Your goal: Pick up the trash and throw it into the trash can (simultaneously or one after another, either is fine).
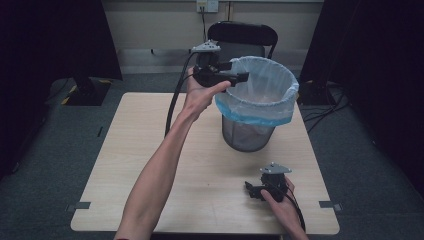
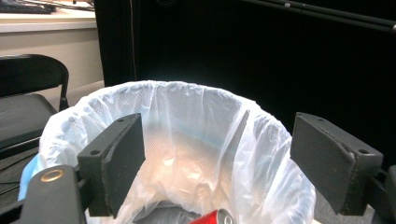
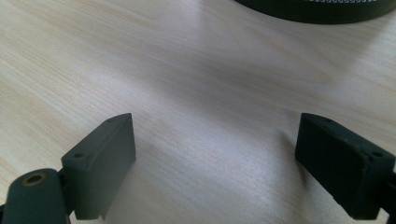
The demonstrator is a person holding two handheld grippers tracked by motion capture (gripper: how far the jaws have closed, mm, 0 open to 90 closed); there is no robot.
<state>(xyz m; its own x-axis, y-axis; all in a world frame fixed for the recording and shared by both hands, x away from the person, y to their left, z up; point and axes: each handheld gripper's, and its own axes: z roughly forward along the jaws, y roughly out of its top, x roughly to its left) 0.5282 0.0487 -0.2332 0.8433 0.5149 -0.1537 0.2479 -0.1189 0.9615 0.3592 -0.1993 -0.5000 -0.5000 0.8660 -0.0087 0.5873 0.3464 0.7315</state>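
A wire-mesh bin point(image 1: 248, 134) with a white and blue liner bag point(image 1: 260, 90) stands at the back right of the wooden table point(image 1: 145, 150). My left gripper point(image 1: 237, 71) is raised over the bin's left rim, open, with nothing between its jaws. In the left gripper view the liner bag point(image 2: 187, 135) spreads beyond the open left gripper point(image 2: 217, 163), and a red can point(image 2: 212, 218) lies down inside the bin. My right gripper point(image 1: 252, 190) rests low near the table's front right, open and holding nothing. The right gripper point(image 3: 215, 158) has bare wood between its jaws.
A black chair point(image 1: 242, 37) stands behind the table. The bin's dark base point(image 3: 322, 9) shows at the top of the right gripper view. Cables and dark stands sit on the floor at both sides.
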